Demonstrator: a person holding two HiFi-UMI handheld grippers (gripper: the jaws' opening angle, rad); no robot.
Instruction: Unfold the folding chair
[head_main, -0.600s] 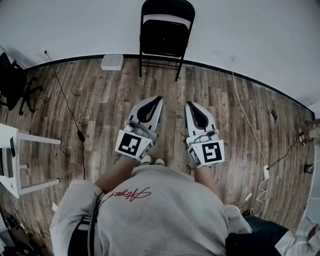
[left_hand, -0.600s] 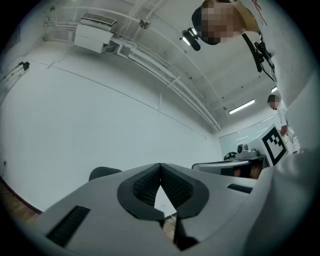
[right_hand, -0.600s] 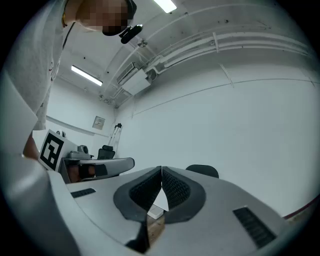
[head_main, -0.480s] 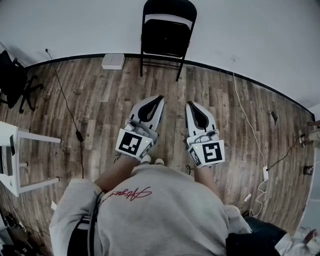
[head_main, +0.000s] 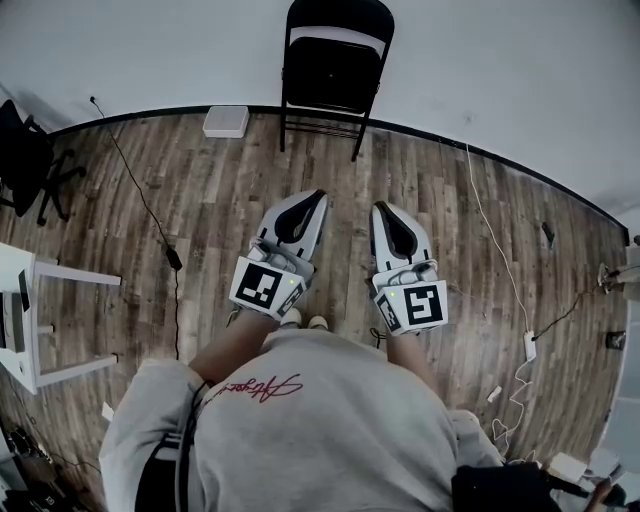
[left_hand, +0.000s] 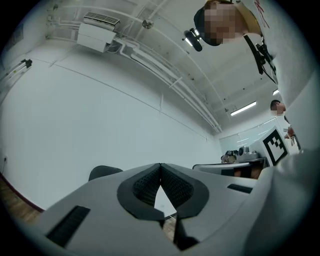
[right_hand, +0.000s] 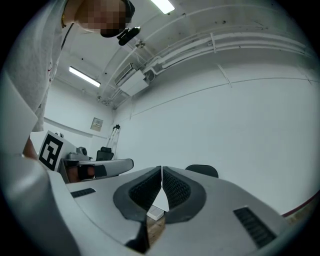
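Observation:
A black folding chair (head_main: 333, 62) stands against the white wall at the far end of the wood floor, in the head view. Its rounded back (left_hand: 104, 172) peeks over my left gripper's body in the left gripper view and shows as a dark hump (right_hand: 202, 170) in the right gripper view. My left gripper (head_main: 321, 194) and right gripper (head_main: 376, 206) are held side by side in front of my chest, well short of the chair. Both are shut with nothing between the pads.
A white box (head_main: 225, 122) lies on the floor by the wall left of the chair. A black cable (head_main: 140, 205) runs across the floor at left, a white cable (head_main: 495, 245) at right. A white table (head_main: 30, 320) and a black office chair (head_main: 30, 160) stand at the left edge.
Both grippers hold the same place. The black cable's plug on the left floor has shifted a little right, and things at the bottom right edge have moved.

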